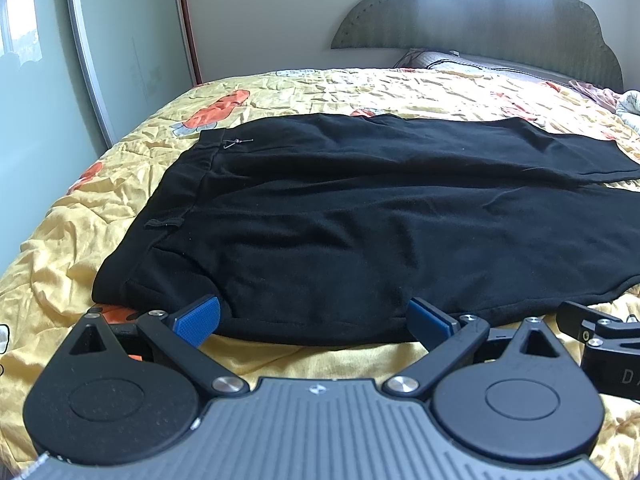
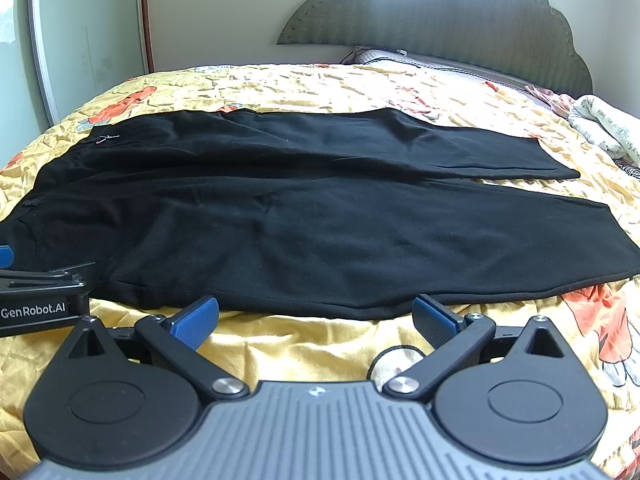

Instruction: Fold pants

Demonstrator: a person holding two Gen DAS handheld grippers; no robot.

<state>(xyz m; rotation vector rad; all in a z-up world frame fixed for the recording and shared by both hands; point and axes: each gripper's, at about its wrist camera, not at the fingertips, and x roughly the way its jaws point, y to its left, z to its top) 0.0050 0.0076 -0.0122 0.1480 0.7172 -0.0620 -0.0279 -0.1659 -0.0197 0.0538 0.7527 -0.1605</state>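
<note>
Black pants (image 1: 360,208) lie flat on the bed, waistband at the left, both legs running to the right, near leg closest to me. They also show in the right wrist view (image 2: 320,220). My left gripper (image 1: 314,322) is open, its blue pads on either side of the pants' near edge by the waist end. My right gripper (image 2: 314,320) is open and empty, just short of the near leg's edge. The right gripper's body shows at the right of the left wrist view (image 1: 600,340); the left gripper's body shows at the left of the right wrist view (image 2: 36,304).
The bed has a rumpled yellow cover with orange flowers (image 1: 100,208). A padded headboard (image 1: 500,16) and a pillow (image 1: 460,62) are at the far right. A crumpled white cloth (image 2: 604,128) lies at the right. A mirrored wardrobe door (image 1: 120,40) stands at the far left.
</note>
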